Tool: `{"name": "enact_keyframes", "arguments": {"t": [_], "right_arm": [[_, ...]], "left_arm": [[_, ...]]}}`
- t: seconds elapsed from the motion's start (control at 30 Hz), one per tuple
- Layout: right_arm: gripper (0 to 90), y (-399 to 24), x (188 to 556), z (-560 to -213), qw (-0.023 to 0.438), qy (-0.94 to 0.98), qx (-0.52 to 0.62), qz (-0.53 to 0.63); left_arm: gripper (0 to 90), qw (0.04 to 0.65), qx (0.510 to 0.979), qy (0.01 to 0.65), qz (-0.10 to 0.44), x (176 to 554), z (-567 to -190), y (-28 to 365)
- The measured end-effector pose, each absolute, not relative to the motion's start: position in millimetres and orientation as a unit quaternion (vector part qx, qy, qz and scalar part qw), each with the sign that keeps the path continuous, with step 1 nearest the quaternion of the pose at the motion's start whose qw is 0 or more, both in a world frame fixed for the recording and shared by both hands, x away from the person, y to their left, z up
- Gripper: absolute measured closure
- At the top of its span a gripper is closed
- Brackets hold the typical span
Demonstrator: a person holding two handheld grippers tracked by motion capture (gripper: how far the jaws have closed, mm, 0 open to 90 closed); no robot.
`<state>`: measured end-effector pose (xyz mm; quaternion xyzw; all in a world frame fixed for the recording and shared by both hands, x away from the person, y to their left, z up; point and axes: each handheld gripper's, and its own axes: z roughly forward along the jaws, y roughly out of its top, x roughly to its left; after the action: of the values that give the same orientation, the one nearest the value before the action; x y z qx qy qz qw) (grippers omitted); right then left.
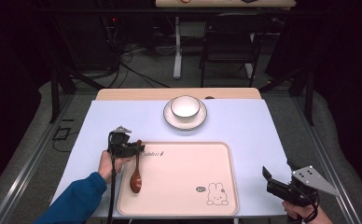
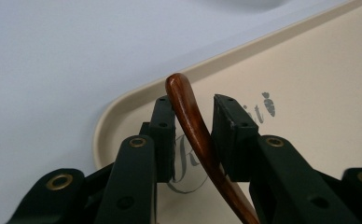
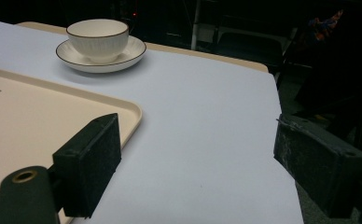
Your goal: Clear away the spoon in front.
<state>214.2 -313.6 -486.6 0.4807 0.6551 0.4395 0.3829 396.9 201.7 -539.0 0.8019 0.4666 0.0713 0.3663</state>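
Note:
A dark brown wooden spoon lies on the left part of a cream tray, bowl toward me and handle pointing away. My left gripper reaches in from the tray's left edge at the handle's far end. In the left gripper view the handle rises between the two pads. It leans by the left pad, and a gap shows on its right side, so my left gripper stands open around it. My right gripper hovers wide open over the bare table right of the tray, with nothing between its jaws.
A white cup stands on a saucer beyond the tray's far edge; the right gripper view has the cup at upper left. The tray's near right corner bears a rabbit drawing. A chair stands beyond the table.

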Motion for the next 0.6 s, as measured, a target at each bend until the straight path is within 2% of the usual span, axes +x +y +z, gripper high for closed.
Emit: {"name": "enact_keyframes", "arguments": {"t": [0.2, 0.47, 0.6], "right_arm": [[14.2, -313.3, 214.3, -486.7, 0.384, 0.654, 0.482, 0.438], [14.2, -313.1, 214.2, -486.6, 0.384, 0.654, 0.483, 0.438], [14.2, -313.2, 214.1, -486.6, 0.384, 0.653, 0.483, 0.438]], "left_arm": [[60.2, 0.364, 0.803, 0.466, 0.073, 397.3, -538.7, 201.7], [36.9, 0.340, 0.812, 0.466, 0.093, 397.0, -536.8, 199.3], [27.8, 0.351, 0.809, 0.460, 0.108, 393.6, -529.7, 200.4]]}}
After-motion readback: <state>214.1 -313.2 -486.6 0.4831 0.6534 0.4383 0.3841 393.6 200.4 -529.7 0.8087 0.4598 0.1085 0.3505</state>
